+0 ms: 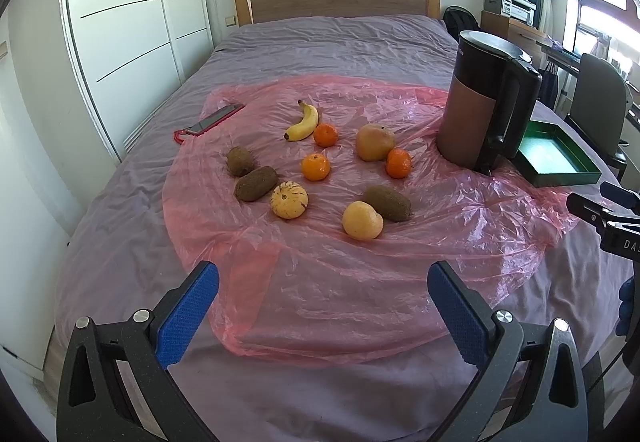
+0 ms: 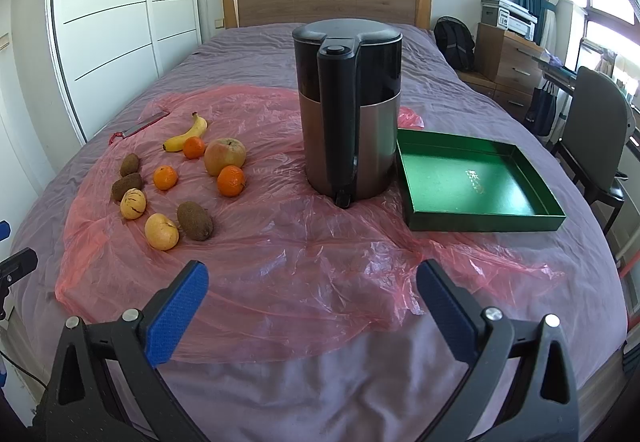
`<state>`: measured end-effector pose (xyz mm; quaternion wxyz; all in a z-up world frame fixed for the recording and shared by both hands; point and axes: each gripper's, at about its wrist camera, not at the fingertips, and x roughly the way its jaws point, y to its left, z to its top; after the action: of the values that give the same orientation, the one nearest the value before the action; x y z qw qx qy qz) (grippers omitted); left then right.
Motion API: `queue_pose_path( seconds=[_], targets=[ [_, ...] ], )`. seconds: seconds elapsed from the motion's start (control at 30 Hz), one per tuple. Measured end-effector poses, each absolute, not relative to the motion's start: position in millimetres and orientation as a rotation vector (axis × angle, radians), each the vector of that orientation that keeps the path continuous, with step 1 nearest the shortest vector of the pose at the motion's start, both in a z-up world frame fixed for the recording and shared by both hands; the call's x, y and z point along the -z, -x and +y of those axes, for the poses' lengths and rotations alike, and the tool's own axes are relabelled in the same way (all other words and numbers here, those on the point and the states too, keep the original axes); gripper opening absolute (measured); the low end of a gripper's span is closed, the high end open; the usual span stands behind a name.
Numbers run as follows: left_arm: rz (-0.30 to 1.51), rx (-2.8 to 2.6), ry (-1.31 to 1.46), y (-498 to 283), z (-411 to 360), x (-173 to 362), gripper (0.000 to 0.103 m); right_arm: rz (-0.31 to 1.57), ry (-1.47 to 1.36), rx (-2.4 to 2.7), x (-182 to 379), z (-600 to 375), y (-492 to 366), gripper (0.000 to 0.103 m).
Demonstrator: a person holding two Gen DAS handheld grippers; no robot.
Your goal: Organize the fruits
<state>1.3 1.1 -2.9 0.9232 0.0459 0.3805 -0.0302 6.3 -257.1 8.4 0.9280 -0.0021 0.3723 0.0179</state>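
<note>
Fruit lies loose on a pink plastic sheet on the bed: a banana, three oranges, an apple, three kiwis, a striped yellow fruit and a yellow pear-like fruit. The same fruit shows at the left in the right wrist view, with the apple behind. An empty green tray sits right of the kettle. My left gripper is open and empty, short of the fruit. My right gripper is open and empty, in front of the kettle.
A tall black and copper kettle stands between the fruit and the tray. A phone with a red cord lies at the sheet's far left. A wardrobe is on the left, and a chair and drawers on the right.
</note>
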Motion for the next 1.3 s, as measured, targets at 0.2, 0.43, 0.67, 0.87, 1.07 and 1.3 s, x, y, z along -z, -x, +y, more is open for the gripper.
queue_pose_path(
  seconds=[0.2,0.43,0.67,0.87,1.07,1.3],
  targets=[
    [0.783,0.069,-0.107,-2.4,-0.3,5.3,0.102,0.756,0.007,-0.03,-5.6,-257.5,-4.2,0.103],
    [0.809,0.068,-0.108,-6.9,2.7,12.7,0.102,0.752,-0.01,-0.043,-9.2,-256.8,-7.3,0.103],
    [0.853,0.066,-0.095,-14.6,9.9,24.3,0.102,0.768,-0.009,-0.083,-4.2,-248.8,-13.2,0.103],
    [0.893,0.064,-0.091,-23.0,20.3,34.5,0.102,0.788,-0.003,-0.136,3.1,-238.1,-17.4,0.103],
    [0.938,0.047,-0.031,-33.7,35.1,49.3,0.102,0.818,0.015,-0.196,14.6,-222.7,-29.5,0.103],
    [0.992,0.059,0.029,-55.9,31.3,67.5,0.102,0.857,0.077,-0.298,33.6,-195.8,-55.4,0.103]
  ],
)
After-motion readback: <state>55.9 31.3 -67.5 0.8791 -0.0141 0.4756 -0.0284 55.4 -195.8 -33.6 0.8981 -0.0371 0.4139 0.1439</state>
